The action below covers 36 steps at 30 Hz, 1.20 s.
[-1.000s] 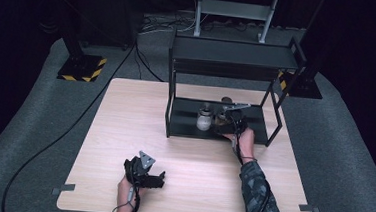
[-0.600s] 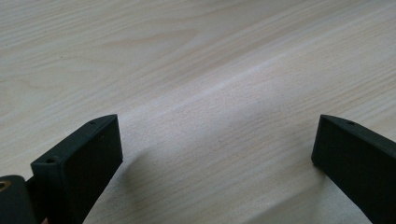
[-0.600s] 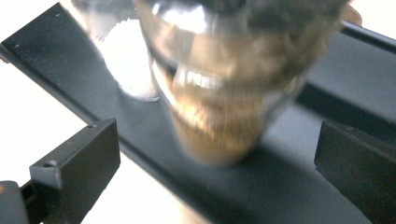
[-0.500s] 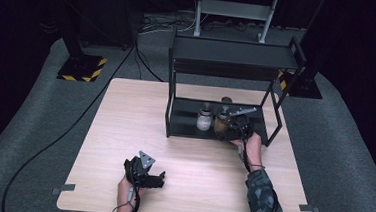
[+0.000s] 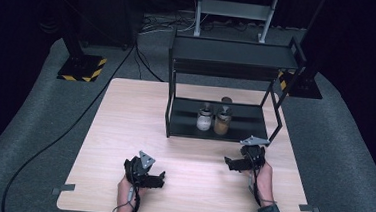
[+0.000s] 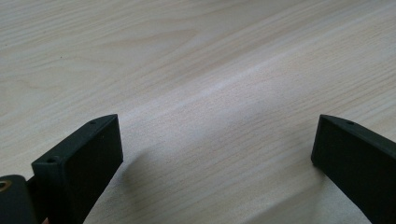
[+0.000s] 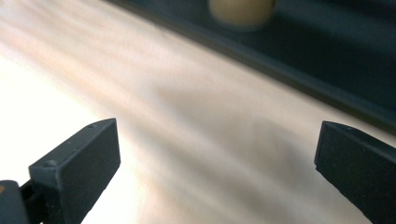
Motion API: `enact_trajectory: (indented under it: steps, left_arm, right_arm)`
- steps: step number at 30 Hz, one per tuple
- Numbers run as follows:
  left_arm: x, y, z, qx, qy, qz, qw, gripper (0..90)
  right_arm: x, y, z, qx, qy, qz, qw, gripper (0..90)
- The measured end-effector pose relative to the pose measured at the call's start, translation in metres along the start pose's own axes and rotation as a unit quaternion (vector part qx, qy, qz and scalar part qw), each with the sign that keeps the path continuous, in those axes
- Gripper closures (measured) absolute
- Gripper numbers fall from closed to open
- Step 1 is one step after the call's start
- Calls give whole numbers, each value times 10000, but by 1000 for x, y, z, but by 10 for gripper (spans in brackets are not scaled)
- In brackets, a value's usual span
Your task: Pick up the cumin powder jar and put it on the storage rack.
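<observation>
Listing first our right gripper, at about 4 o'clock on the wooden table: jaws spread wide, nothing between them, just in front of the black shelf rack. Our left gripper, near 6 o'clock, likewise gapes wide and empty over bare wood. Since a second ago we drew the right gripper back from the rack's lower shelf, where a pale jar and a brown jar stand touching, a third jar behind them.
</observation>
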<state>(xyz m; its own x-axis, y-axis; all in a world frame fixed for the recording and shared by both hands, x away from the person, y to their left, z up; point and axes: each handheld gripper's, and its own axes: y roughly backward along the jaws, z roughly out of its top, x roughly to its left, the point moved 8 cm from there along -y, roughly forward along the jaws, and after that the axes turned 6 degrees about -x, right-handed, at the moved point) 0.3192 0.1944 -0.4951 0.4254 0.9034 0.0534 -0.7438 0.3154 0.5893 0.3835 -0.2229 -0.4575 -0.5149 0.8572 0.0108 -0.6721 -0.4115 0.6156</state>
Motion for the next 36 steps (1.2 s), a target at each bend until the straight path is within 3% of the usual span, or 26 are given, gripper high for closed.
enact_trajectory:
  steps: [7,13,15,23,36]
  left_arm:
    - [0,0,0,0,-7,2,10000,16]
    - [0,0,0,5,-25,5,10000,16]
    - [0,0,0,3,-29,9,10000,16]
    - [-1,0,0,0,-31,11,10000,17]
    - [0,0,0,0,9,-9,10000,17]
  right_arm:
    - [4,26,-43,-78,-317,-289,9991,0]
    - [6,38,-67,-26,-509,-541,9972,0]
    - [7,43,-72,-179,-534,-608,9966,0]
    - [5,48,-81,-512,-704,-493,9950,0]
    - [3,43,-76,-287,-683,-435,9963,0]
